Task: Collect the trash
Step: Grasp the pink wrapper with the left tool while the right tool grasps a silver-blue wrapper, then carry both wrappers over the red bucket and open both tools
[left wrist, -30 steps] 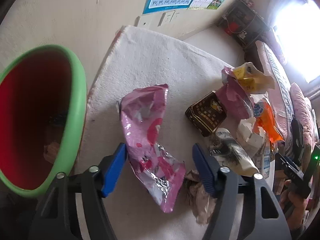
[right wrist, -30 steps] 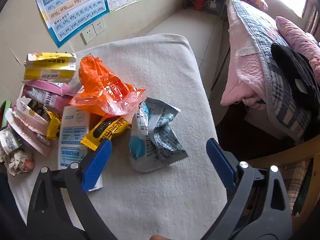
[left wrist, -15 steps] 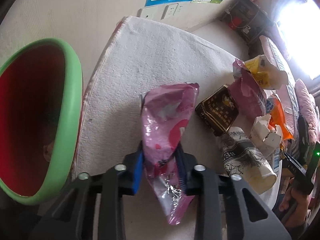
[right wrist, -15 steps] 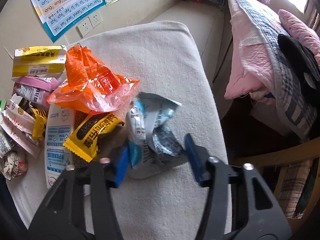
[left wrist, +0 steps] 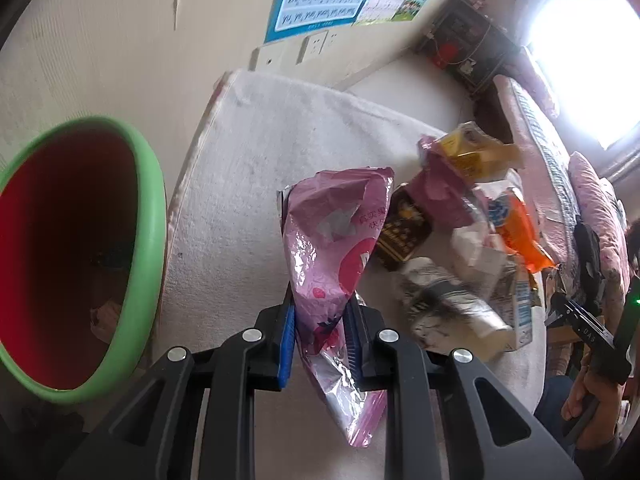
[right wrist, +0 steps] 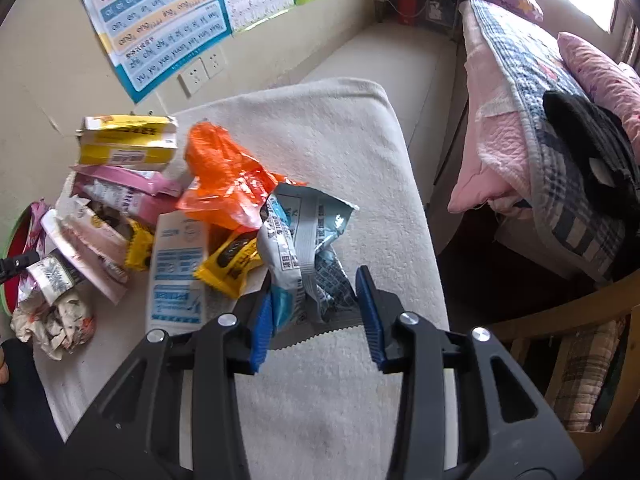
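Since earlier, left gripper (left wrist: 320, 330) fingers clenched, lifting crinkled pink foil wrapper (left wrist: 334, 240); green-rimmed red bin (left wrist: 150, 240) lies leftward; right gripper (right wrist: 316, 316) fingers part-closed around grey-blue wrapper (right wrist: 304, 248).

Glossy foil wrapper (left wrist: 332, 248), matt terry cloth (left wrist: 256, 168)

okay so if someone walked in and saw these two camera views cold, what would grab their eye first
Probably the shiny pink wrapper, pinched upright between the left tongs in the middle of the left view, with the big green-rimmed red bin gaping at its left. In the right view, the right tongs straddle a crumpled blue-and-white packet on the white towel, beside a bright orange wrapper topping the litter pile.
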